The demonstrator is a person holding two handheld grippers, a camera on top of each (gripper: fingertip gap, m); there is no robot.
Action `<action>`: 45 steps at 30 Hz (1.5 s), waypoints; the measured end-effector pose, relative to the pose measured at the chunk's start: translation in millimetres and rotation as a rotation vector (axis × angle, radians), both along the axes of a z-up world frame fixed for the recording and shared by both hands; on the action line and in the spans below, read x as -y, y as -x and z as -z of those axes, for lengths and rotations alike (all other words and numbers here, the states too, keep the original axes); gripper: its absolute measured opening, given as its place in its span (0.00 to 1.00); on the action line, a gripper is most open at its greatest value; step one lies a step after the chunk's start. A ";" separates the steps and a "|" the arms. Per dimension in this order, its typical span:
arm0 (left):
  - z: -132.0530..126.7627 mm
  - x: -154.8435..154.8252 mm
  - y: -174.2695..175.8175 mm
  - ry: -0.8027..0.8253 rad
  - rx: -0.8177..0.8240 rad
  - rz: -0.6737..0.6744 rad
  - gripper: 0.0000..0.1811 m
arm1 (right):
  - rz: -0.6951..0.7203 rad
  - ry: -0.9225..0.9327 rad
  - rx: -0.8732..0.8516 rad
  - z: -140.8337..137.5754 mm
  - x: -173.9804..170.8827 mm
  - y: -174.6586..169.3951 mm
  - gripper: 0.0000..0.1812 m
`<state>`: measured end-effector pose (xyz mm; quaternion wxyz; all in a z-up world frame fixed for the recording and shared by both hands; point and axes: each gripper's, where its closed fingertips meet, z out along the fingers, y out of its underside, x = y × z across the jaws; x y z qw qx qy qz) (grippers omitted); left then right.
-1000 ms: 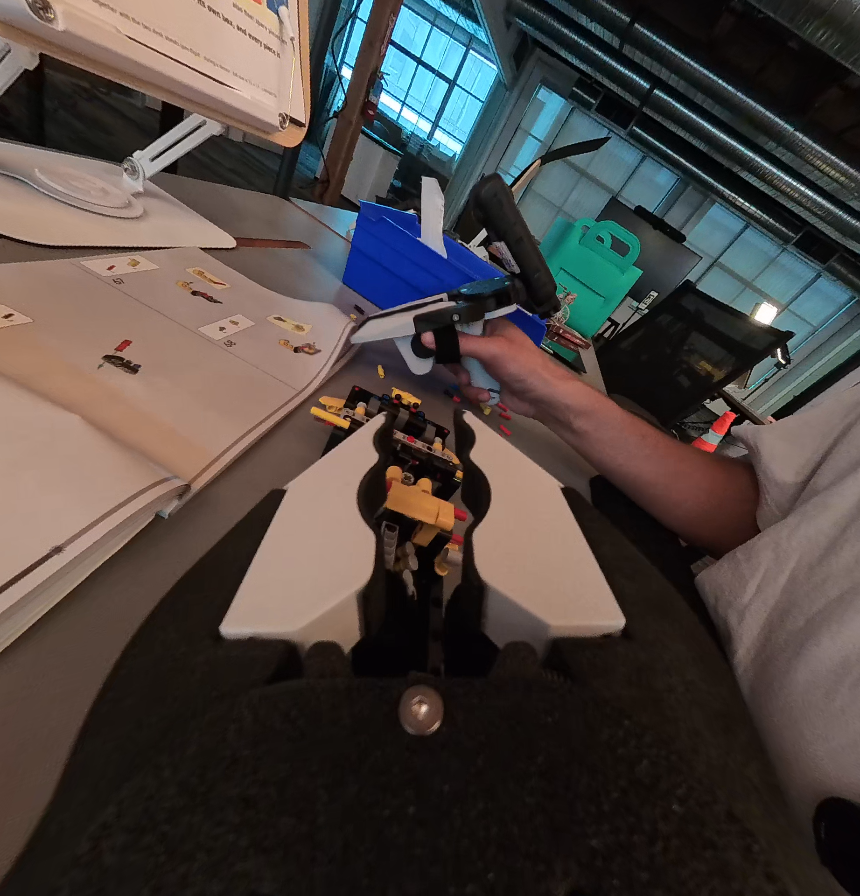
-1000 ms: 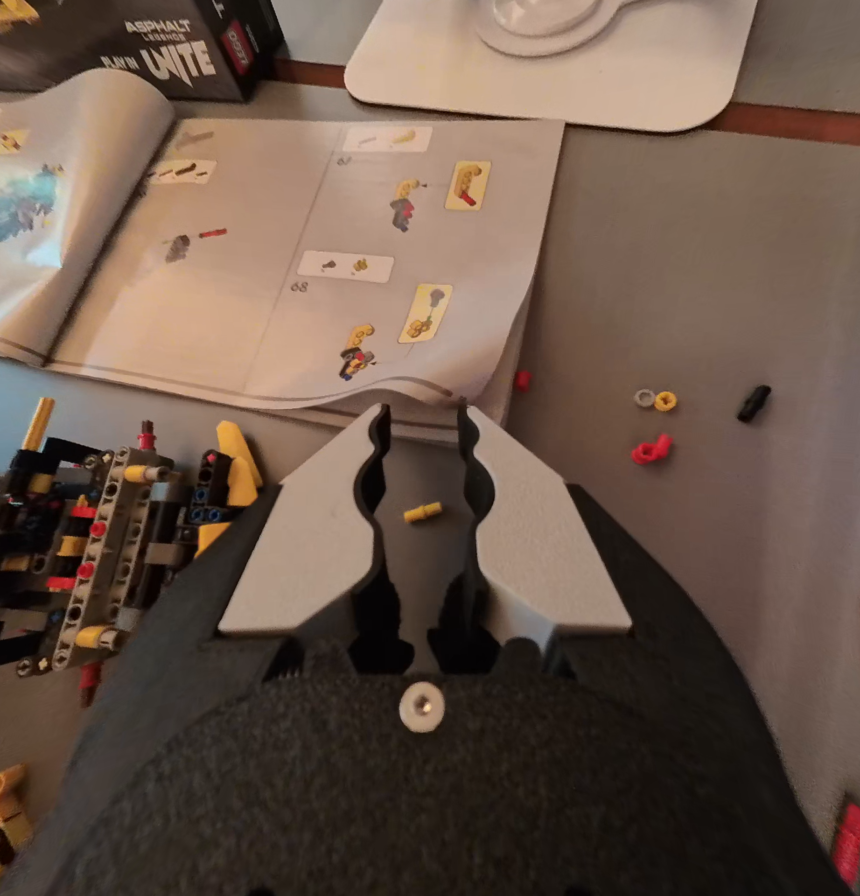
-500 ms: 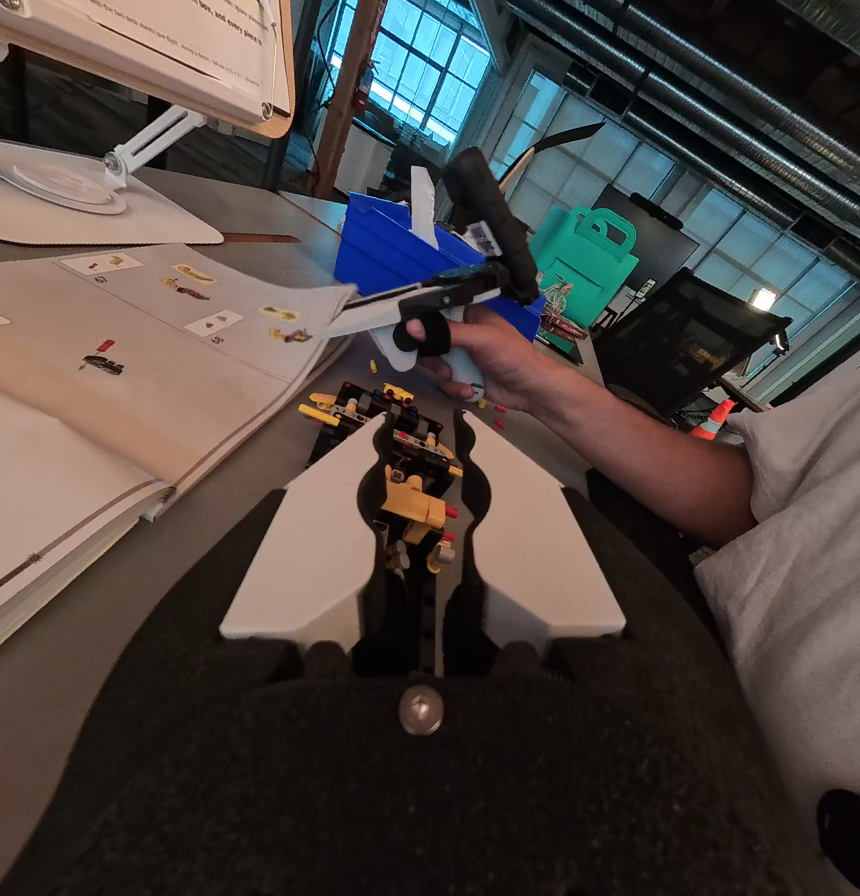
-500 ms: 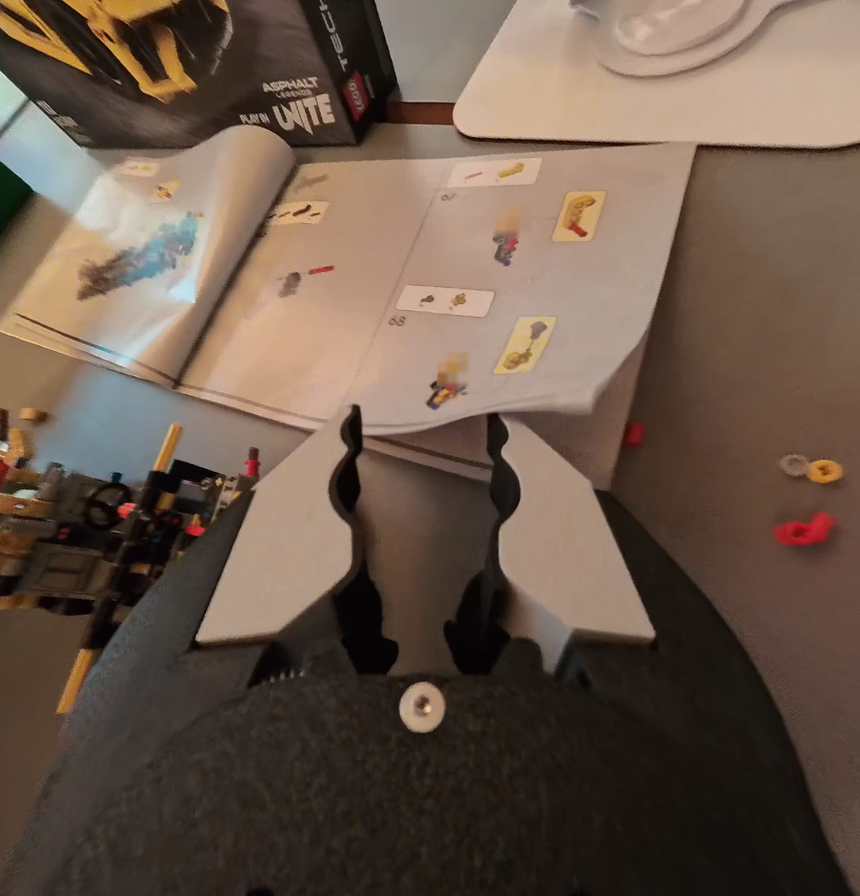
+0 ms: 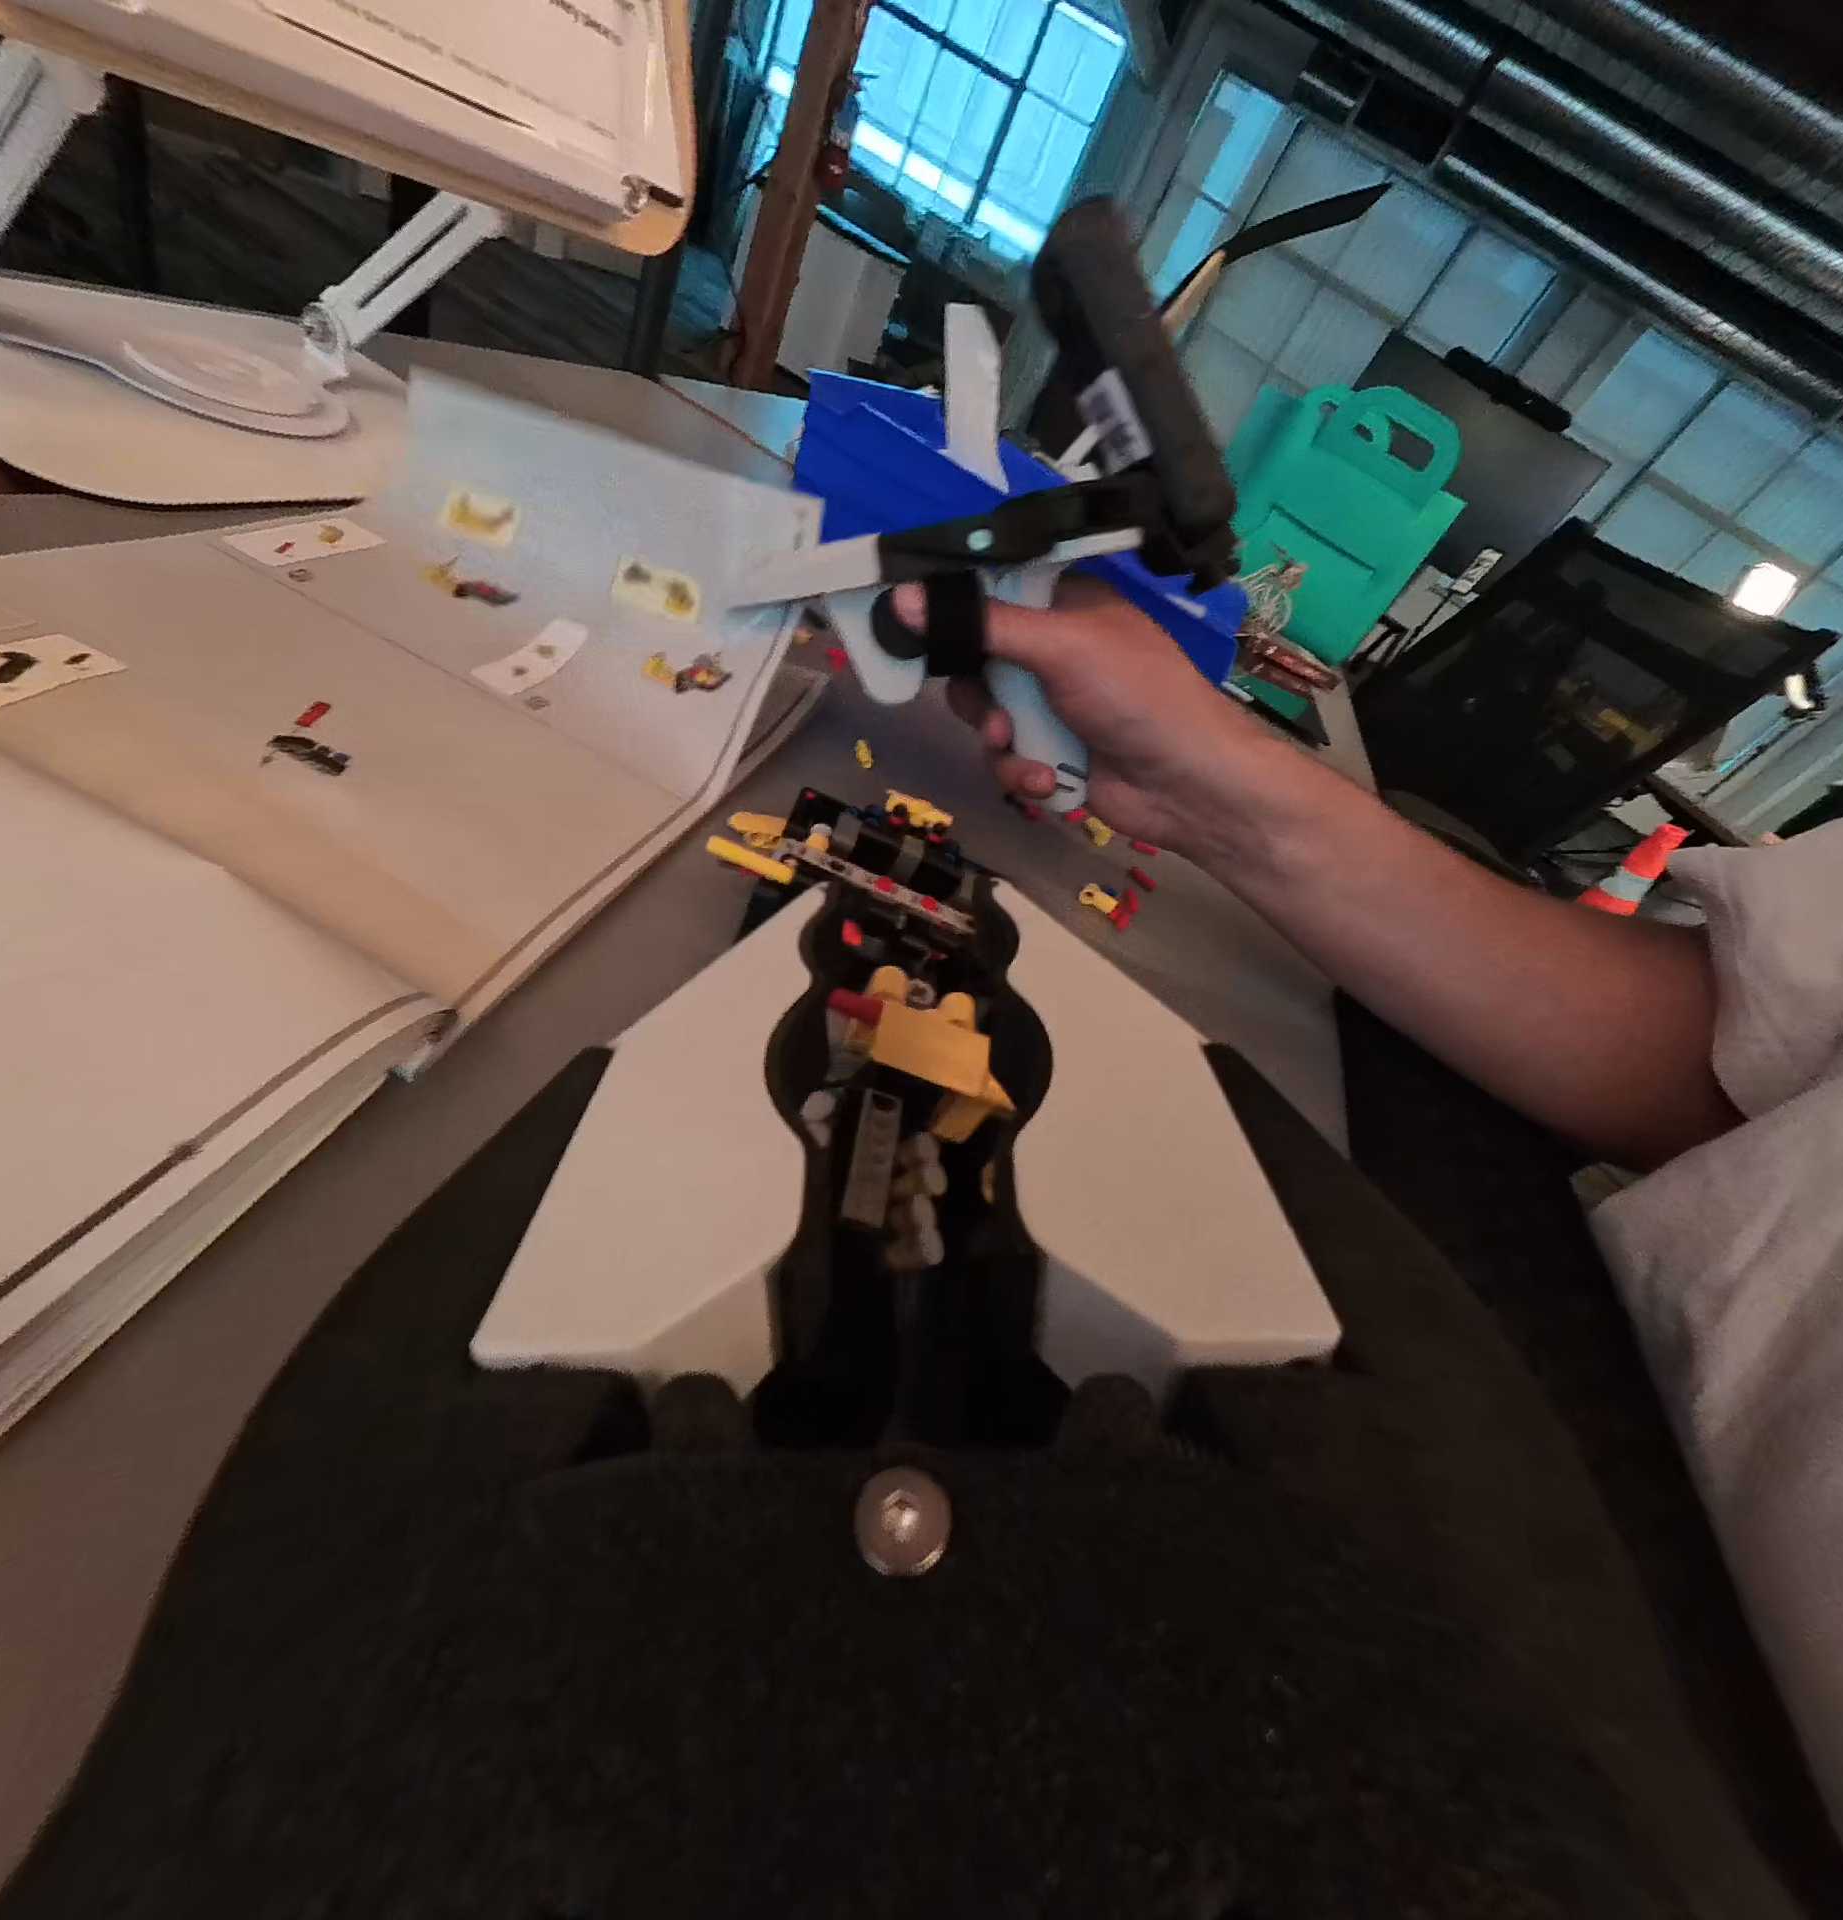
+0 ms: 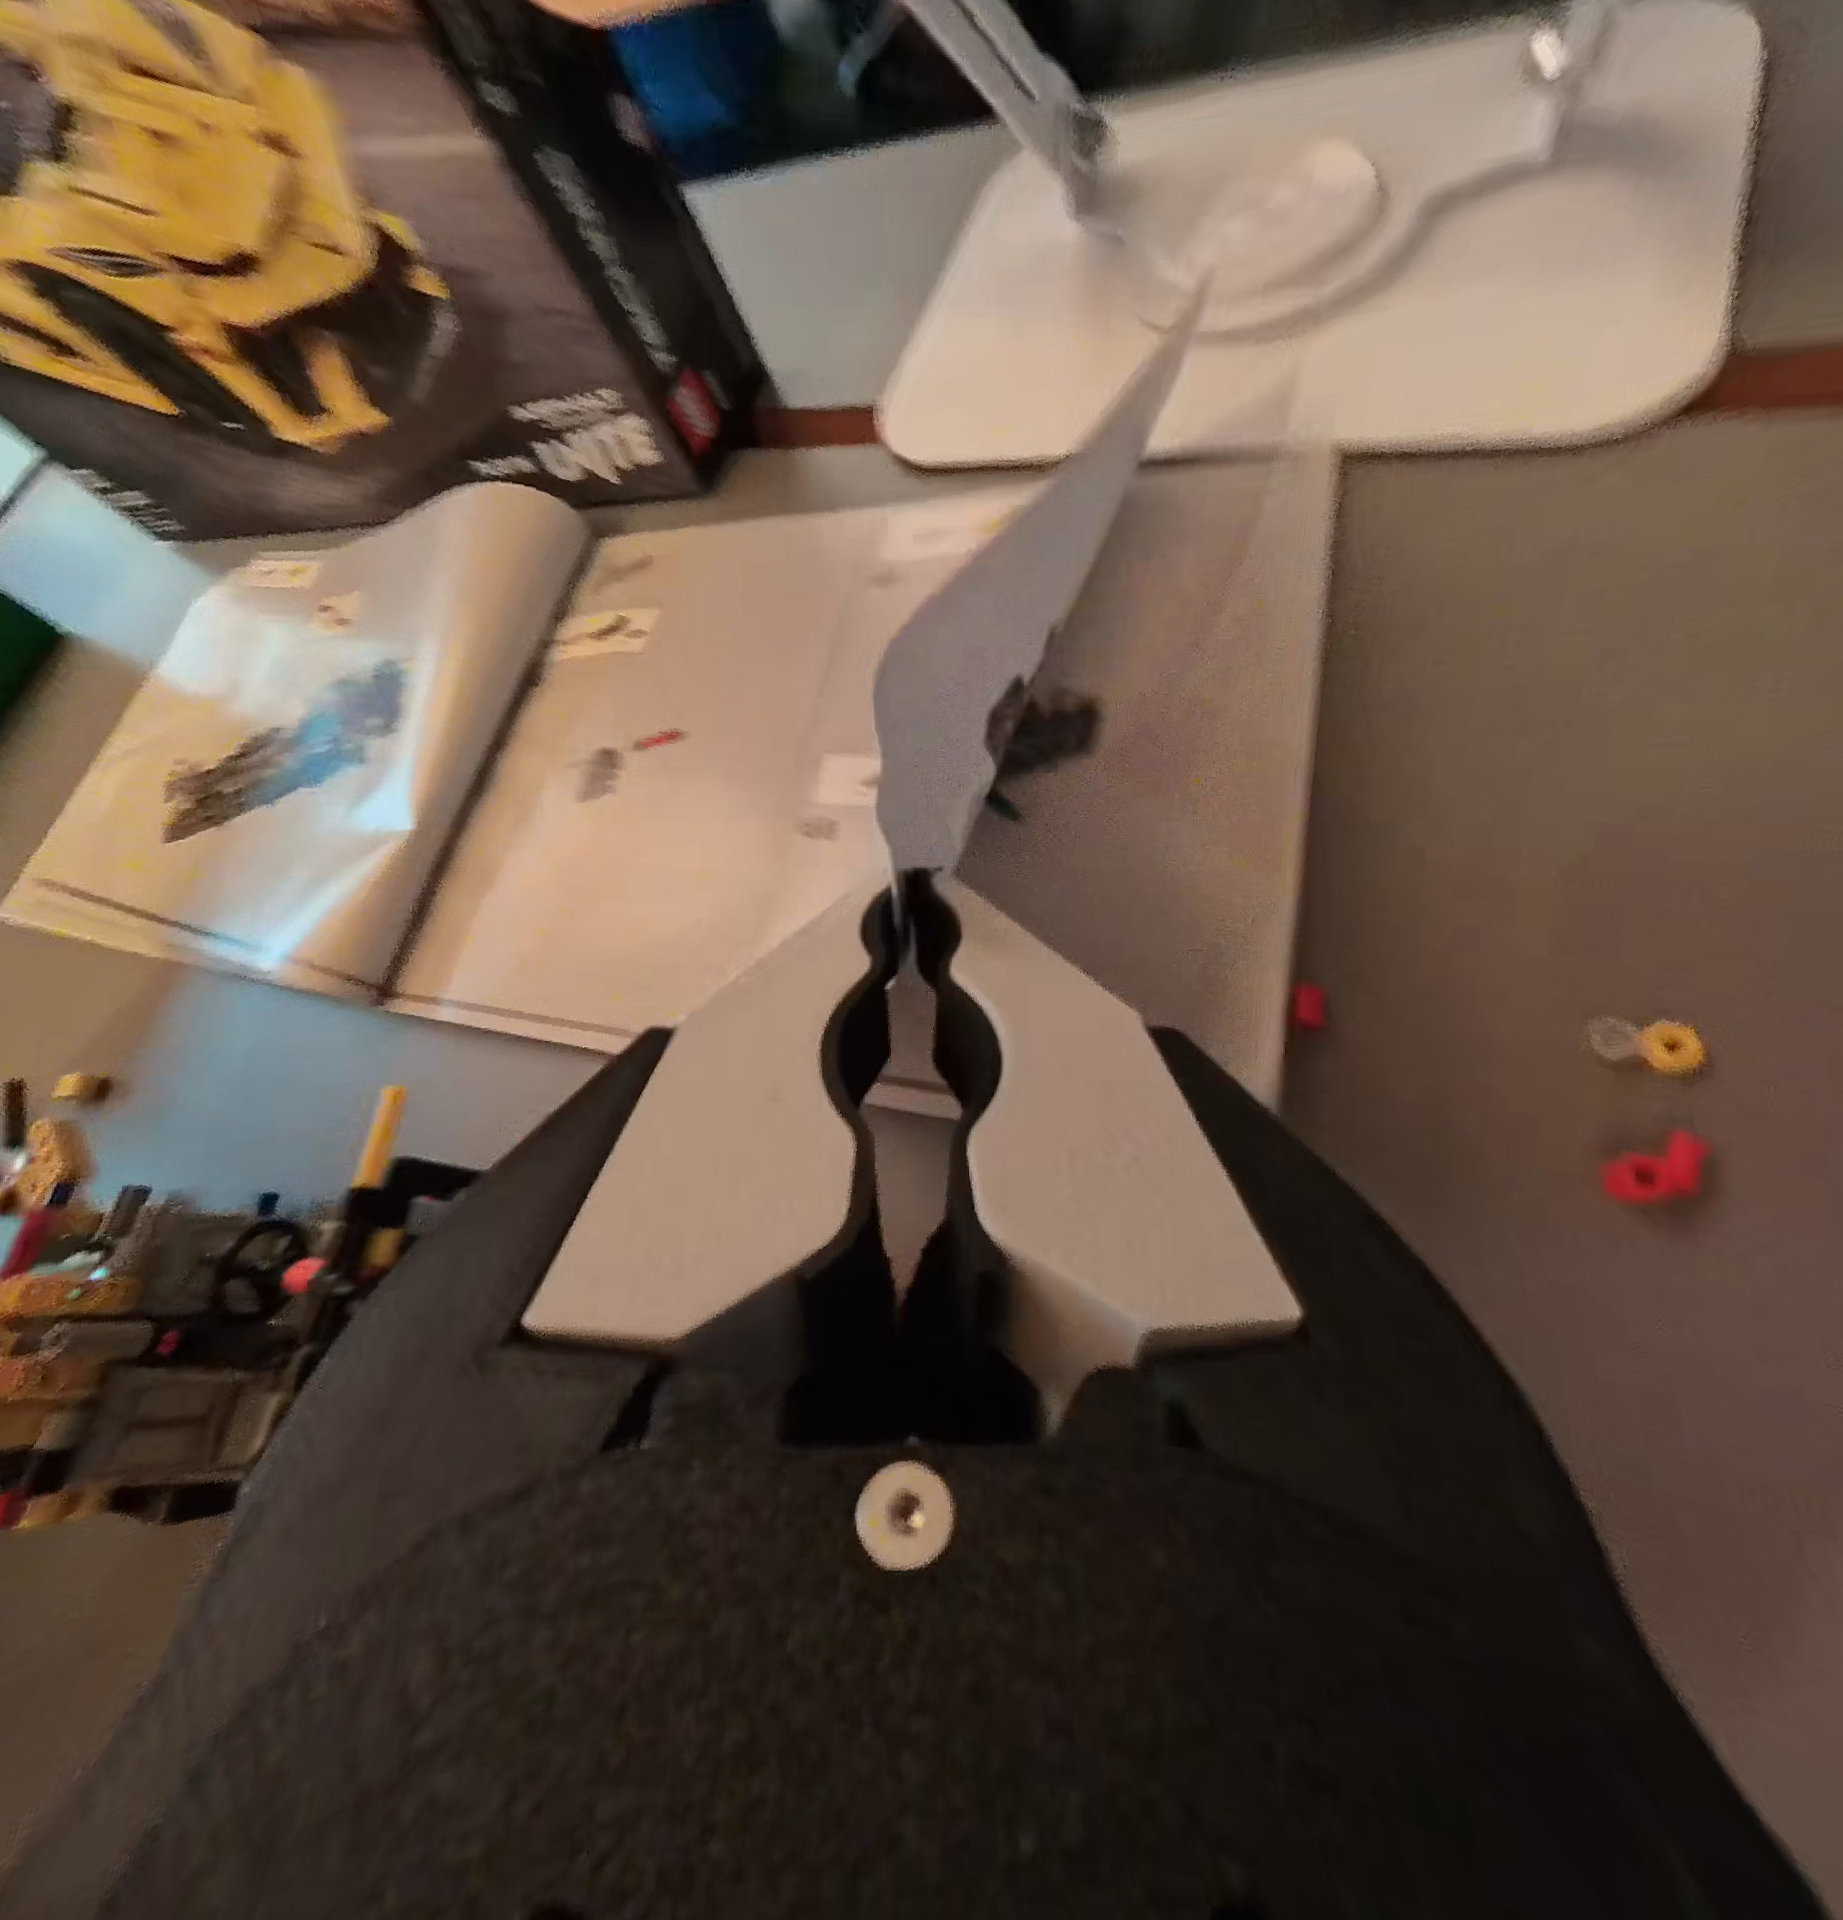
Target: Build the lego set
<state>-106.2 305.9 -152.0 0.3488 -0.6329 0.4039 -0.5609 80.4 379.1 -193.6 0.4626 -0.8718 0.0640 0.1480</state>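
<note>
Right jaws pinch a manual page [image 6: 1010,644]; left jaws clamp the lego model [image 5: 896,935].

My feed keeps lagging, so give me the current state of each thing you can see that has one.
Left tongs: shut on the lego car.
Right tongs: shut on the page.
Page: lifted off the booklet, mid-turn.
Booklet: open, flat on the table.
Lego car: partly built.
Lego box: standing behind the booklet.
Loose pieces: scattered on the table.
</note>
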 end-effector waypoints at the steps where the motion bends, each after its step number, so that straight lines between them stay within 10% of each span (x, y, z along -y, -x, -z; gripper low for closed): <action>1: 2.3 -4.3 1.4 -0.006 -0.016 -0.017 0.14 | -0.038 -0.040 0.031 -8.7 -1.0 9.4 0.00; 7: 1.5 -54.5 22.1 0.048 -0.047 -0.204 0.15 | -0.352 -0.204 0.490 -47.6 -3.3 87.2 0.00; 16: -29.8 -105.9 61.7 0.651 0.107 -0.156 0.18 | -0.586 -0.376 1.358 -57.8 -7.1 184.9 0.00; 24: -18.8 -93.3 55.3 0.685 0.038 -0.075 0.17 | -0.624 -0.398 1.474 -41.5 -6.2 218.6 0.00; 27: -17.0 -95.4 57.1 0.673 0.030 -0.072 0.00 | -0.636 -0.410 1.449 -37.6 -5.3 226.3 0.00; 33: 8.6 -126.6 106.6 0.515 -0.208 -0.157 0.00 | -0.644 -0.354 1.098 -47.9 4.6 220.0 0.23; 39: 43.7 -167.8 189.8 0.310 -0.623 -0.228 0.00 | -0.715 0.072 0.671 2.1 -20.8 143.4 0.10; 45: 51.3 -171.7 200.8 0.284 -0.724 -0.196 0.00 | -0.875 -0.051 0.334 -1.6 -37.6 189.7 0.00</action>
